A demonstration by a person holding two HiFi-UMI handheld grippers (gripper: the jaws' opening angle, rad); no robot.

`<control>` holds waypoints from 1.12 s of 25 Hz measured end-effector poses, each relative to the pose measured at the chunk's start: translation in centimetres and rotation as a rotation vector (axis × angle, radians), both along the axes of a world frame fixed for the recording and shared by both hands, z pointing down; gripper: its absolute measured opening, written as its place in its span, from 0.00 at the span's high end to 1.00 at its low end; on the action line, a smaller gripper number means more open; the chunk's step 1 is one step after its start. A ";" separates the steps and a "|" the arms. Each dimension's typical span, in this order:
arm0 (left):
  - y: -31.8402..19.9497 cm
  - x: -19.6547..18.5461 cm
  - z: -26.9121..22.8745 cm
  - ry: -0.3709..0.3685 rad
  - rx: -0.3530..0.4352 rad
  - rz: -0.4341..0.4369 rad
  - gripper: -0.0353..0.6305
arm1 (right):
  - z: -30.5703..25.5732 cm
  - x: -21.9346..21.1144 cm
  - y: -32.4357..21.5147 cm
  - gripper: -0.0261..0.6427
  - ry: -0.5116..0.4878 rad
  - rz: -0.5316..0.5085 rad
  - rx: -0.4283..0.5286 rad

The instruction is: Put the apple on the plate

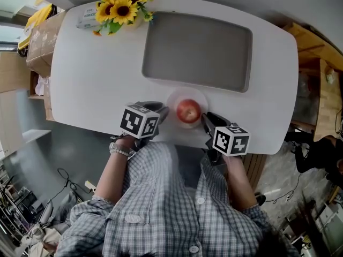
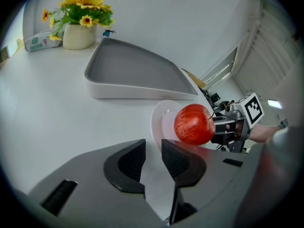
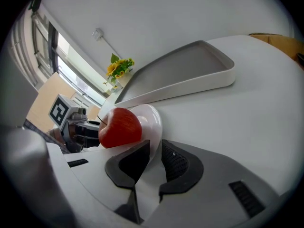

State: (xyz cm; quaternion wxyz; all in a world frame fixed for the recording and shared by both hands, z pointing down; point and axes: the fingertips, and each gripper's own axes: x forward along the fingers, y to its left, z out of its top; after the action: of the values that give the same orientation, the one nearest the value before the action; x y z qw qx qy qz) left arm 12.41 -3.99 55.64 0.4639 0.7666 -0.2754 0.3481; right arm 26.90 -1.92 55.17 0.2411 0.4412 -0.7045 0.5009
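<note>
Apple (image 1: 188,111): red, stem on, sitting on the plate (image 1: 199,96), nearer the middle than the rim.
Plate: small, round and white, at the near edge of the table (image 1: 91,90), just in front of the tray (image 1: 195,50) and between the 2 grippers.
Left gripper (image 1: 162,113): at the plate's left side. In the left gripper view its jaws are nearly together, and the plate's rim appears to run down into the thin gap between them.
Right gripper (image 1: 205,120): at the plate's right side. In the right gripper view its jaws are drawn in on the plate's rim, with the white edge pinched between the 2 ribbed pads and the apple just beyond.
Marker cubes: 1 on each gripper, both facing up at the head camera, the left (image 1: 140,120) a little higher in the picture than the right (image 1: 231,140).
Tray: grey, rectangular, with a raised lip, lying across the middle of the table.
Sunflowers (image 1: 122,4): a bunch at the far left corner of the table, standing in a pale vase (image 2: 78,36), well apart from the plate.
Person: checked shirt (image 1: 161,208) and both forearms fill the bottom of the head view.
</note>
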 end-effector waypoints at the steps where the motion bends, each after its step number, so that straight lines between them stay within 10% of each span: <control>1: 0.0 0.0 0.0 -0.003 -0.002 0.005 0.81 | 0.0 0.0 0.0 0.85 -0.002 0.007 -0.005; 28: -0.1 -0.5 -1.7 -0.009 -0.261 -0.058 0.87 | -2.5 -0.8 -1.3 0.89 -0.079 0.145 -0.126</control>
State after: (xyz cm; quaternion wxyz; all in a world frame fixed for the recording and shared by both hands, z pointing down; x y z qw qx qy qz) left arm 11.86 -4.13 53.94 0.5684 0.6898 -0.2521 0.3710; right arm 26.06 -3.26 52.63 0.2035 0.4550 -0.6469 0.5772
